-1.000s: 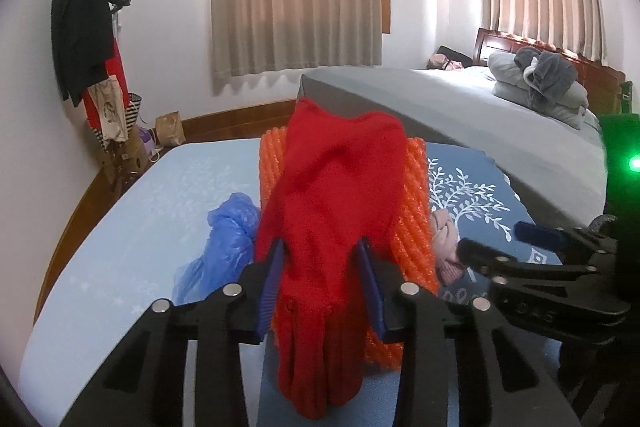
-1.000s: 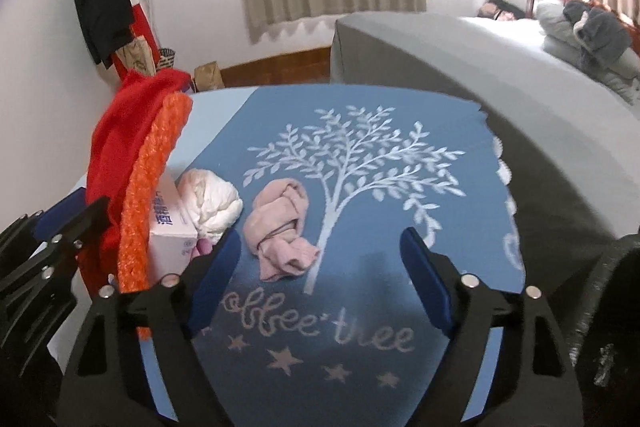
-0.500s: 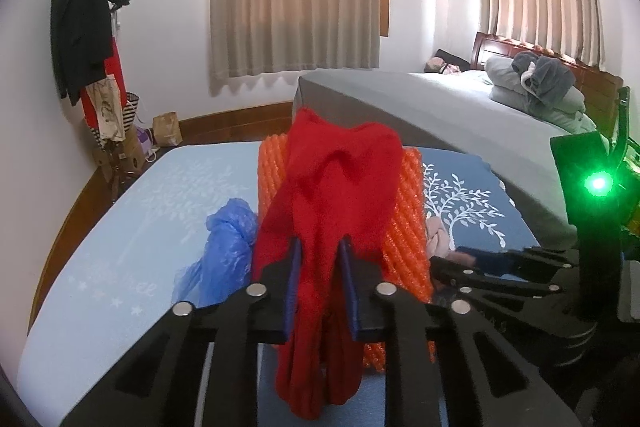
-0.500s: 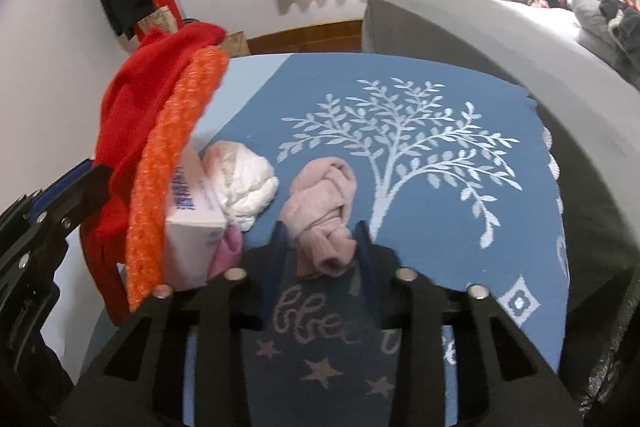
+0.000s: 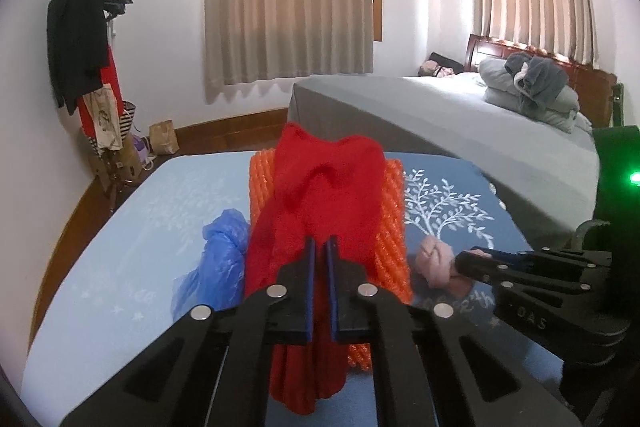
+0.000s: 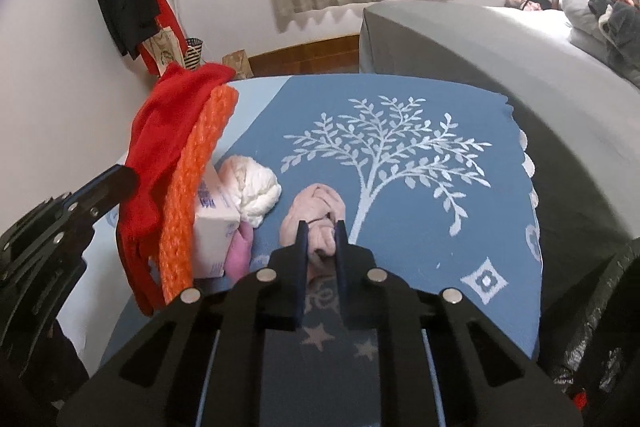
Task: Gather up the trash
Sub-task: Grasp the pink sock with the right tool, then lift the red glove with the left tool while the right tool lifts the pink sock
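Both grippers have closed since a second ago: the left from a wide stance to a pinch, the right from wide-open to a narrow clamp after moving in over the rag. Left wrist view: left gripper point(image 5: 319, 247), pitched downward, jaws nearly together on a fold of red cloth point(image 5: 320, 195); cloth drapes over an upright orange mesh roll point(image 5: 390, 231) and hangs below the fingers. Blue bag point(image 5: 218, 259) lies crumpled just left of the cloth on the pale half of the mat point(image 5: 132, 243), with bare mat beyond it to the left edge. Right gripper point(image 5: 466, 261) enters from the right, its tip against the pink rag point(image 5: 434, 255). Grey bed point(image 5: 440, 123) rises close behind. Right wrist view: right gripper point(image 6: 322, 235), tilted steeply down, jaws closing with the pink rag point(image 6: 316, 207) pressed between the pads; rag rests on the dark half of the mat point(image 6: 440, 227), beside the tree print's trunk. White wad point(image 6: 254, 187) and box point(image 6: 214, 227) sit left of it, against the mesh roll point(image 6: 192, 187) and red cloth point(image 6: 164, 139). Open mat lies to the right up to the scalloped edge. Left gripper point(image 6: 116, 183) meets the cloth at far left.
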Motion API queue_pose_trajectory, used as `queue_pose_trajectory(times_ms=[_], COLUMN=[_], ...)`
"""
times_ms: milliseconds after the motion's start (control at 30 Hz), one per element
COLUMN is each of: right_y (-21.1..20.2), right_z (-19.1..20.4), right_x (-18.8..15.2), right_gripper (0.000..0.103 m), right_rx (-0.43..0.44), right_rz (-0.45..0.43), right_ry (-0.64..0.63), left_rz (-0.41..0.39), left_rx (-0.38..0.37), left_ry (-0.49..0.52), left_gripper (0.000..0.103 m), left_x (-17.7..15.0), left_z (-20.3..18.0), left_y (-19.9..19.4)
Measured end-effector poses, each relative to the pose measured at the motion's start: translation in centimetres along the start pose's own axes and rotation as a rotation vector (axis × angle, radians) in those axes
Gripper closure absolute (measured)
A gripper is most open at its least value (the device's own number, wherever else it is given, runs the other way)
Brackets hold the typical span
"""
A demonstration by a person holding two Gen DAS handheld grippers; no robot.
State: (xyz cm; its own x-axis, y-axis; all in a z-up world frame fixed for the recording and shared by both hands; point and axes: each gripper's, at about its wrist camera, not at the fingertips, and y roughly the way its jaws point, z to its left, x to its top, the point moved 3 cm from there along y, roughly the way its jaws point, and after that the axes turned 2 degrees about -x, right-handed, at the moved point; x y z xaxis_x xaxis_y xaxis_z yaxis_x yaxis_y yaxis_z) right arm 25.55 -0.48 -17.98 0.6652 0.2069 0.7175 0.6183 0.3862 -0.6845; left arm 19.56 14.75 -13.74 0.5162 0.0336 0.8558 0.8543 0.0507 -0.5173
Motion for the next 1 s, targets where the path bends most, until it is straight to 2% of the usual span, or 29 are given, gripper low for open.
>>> queue_pose_trajectory(times_ms=[67, 100, 133, 167, 233, 367, 400, 433, 467, 500, 533, 633, 733, 1000], right_y=[0.4, 0.5, 0.7, 0.8, 1.1, 2.0, 2.3, 2.5, 2.8, 3.0, 3.1, 3.0, 2.6, -1.1], right_z=[0.1, 0.0, 0.0, 0.0, 0.0, 0.0, 0.1, 0.3, 0.5, 0.7, 0.8, 1.5, 1.9, 0.5], right_x=[-0.2, -0.2, -0.2, -0.3, -0.3, -0.4, -0.4, -0.4, -0.5, -0.4, -0.4, -0.4, -0.3, 0.6], right_gripper=[0.087, 0.086, 0.080, 0.070, 0.054, 0.048, 0.047, 0.048, 0.048, 0.052, 0.062, 0.082, 0.088, 0.089], right_rx=[-0.005, -0.010, -0.010, -0.011, -0.030, -0.025, -0.021, -0.016, -0.007, 0.003, 0.025, 0.072, 0.061, 0.059], right_rz=[0.013, 0.016, 0.018, 0.019, 0.022, 0.035, 0.044, 0.049, 0.062, 0.071, 0.076, 0.078, 0.071, -0.006], right_ry=[-0.004, 0.000, 0.003, 0.004, -0.002, -0.005, -0.010, -0.016, -0.025, -0.028, -0.026, -0.039, -0.063, -0.014], left_rz=[0.007, 0.008, 0.008, 0.007, 0.015, 0.033, 0.037, 0.036, 0.040, 0.041, 0.039, 0.032, 0.021, -0.045], left_rx=[0.008, 0.015, 0.023, 0.031, 0.035, 0.027, 0.023, 0.017, 0.015, 0.015, 0.013, 0.011, 0.004, -0.013], left_ry=[0.003, 0.001, -0.001, -0.003, -0.006, 0.006, 0.007, 0.005, 0.005, 0.003, 0.001, -0.007, -0.022, -0.025], left_gripper=[0.088, 0.078, 0.069, 0.067, 0.055, 0.054, 0.058, 0.070, 0.074, 0.079, 0.084, 0.089, 0.089, 0.090], left_x=[-0.1, 0.0, 0.0, 0.0, -0.1, -0.4, -0.5, -0.5, -0.5, -0.5, -0.5, -0.4, 0.0, 1.5], left_z=[0.0, 0.0, 0.0, 0.1, 0.2, 0.1, 0.0, 0.0, 0.1, 0.2, 0.3, 0.4, 0.8, 0.8], left_y=[0.2, 0.3, 0.4, 0.5, 0.8, 1.6, 1.7, 1.8, 1.9, 1.9, 1.9, 1.7, 1.2, -1.9])
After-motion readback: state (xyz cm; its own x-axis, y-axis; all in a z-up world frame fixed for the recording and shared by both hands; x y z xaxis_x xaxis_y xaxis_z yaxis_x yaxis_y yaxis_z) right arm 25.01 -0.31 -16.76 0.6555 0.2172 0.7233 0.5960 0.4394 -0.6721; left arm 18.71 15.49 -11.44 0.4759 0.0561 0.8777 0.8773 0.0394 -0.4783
